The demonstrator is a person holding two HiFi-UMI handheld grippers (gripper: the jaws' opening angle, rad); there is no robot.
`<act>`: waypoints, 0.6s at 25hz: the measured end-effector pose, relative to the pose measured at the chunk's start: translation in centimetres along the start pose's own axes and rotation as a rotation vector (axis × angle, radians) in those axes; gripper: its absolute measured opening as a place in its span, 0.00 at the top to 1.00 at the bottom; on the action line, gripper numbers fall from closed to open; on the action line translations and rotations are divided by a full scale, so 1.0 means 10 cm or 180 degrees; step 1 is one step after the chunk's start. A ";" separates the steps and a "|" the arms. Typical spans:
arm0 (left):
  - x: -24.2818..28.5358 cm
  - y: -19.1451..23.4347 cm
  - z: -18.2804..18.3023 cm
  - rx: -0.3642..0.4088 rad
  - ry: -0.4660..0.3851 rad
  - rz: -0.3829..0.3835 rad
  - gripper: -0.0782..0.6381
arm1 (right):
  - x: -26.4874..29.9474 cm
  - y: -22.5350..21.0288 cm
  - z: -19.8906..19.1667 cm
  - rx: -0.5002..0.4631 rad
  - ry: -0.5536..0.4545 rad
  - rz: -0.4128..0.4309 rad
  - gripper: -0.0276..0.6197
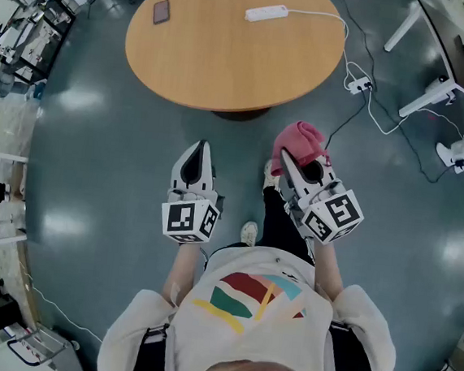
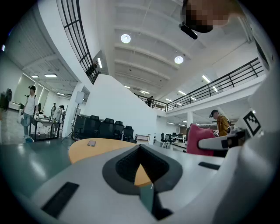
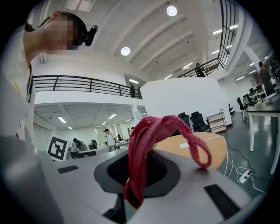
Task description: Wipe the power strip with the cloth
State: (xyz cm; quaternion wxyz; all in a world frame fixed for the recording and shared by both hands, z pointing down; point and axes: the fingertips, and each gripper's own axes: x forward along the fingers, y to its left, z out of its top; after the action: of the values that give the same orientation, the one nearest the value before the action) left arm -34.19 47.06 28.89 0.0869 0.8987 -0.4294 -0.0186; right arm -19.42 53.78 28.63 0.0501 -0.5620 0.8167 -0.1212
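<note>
Far off, the round table [image 1: 219,65] carries the power strip [image 1: 266,13]; the right gripper [image 1: 290,163], clamped on the cloth [image 1: 300,138], should probably approach level, the left gripper [image 1: 201,147] closed empty.

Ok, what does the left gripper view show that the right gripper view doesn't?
Only the left gripper view: a phone lying on the round wooden table, and the left gripper with its jaws together and nothing between them.

Only the right gripper view: the white power strip on that table, and a white plug adapter with cables on the floor.

Both: the table, and the pink cloth pinched in the right gripper, which the left gripper view sees from the side.
</note>
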 end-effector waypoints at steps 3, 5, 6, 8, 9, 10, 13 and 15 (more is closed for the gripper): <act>0.64 0.04 0.06 -0.0047 -0.0106 0.0072 0.83 | 0.36 -0.57 0.15 -0.0031 -0.0013 0.0022 0.90; 1.13 0.05 0.13 -0.0104 -0.0163 0.0134 0.83 | 0.59 -0.97 0.32 -0.0008 -0.0051 0.0053 0.90; 1.39 0.03 0.18 -0.0120 -0.0188 0.0157 0.83 | 0.69 -1.20 0.44 0.0007 -0.0080 0.0063 0.90; 1.96 -0.06 0.32 -0.0072 -0.0226 0.0176 0.83 | 0.92 -1.69 0.70 0.0024 -0.0128 0.0086 0.90; 2.20 -0.10 0.38 -0.0029 -0.0230 0.0183 0.83 | 1.03 -1.92 0.79 0.0032 -0.0125 0.0098 0.90; 2.40 -0.14 0.42 0.0005 -0.0224 0.0190 0.83 | 1.13 -2.11 0.85 0.0046 -0.0107 0.0109 0.90; 2.83 -0.16 0.50 0.0068 -0.0195 0.0223 0.83 | 1.42 -2.49 0.96 0.0081 -0.0062 0.0160 0.90; 3.07 -0.09 0.53 0.0217 -0.0178 0.0312 0.83 | 1.61 -2.65 1.00 0.0093 -0.0050 0.0215 0.90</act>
State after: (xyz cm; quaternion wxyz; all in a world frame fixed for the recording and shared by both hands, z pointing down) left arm -14.68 23.07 24.77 0.0450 0.8782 -0.4756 -0.0248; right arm 0.92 28.38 26.55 0.0688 -0.5343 0.8329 -0.1269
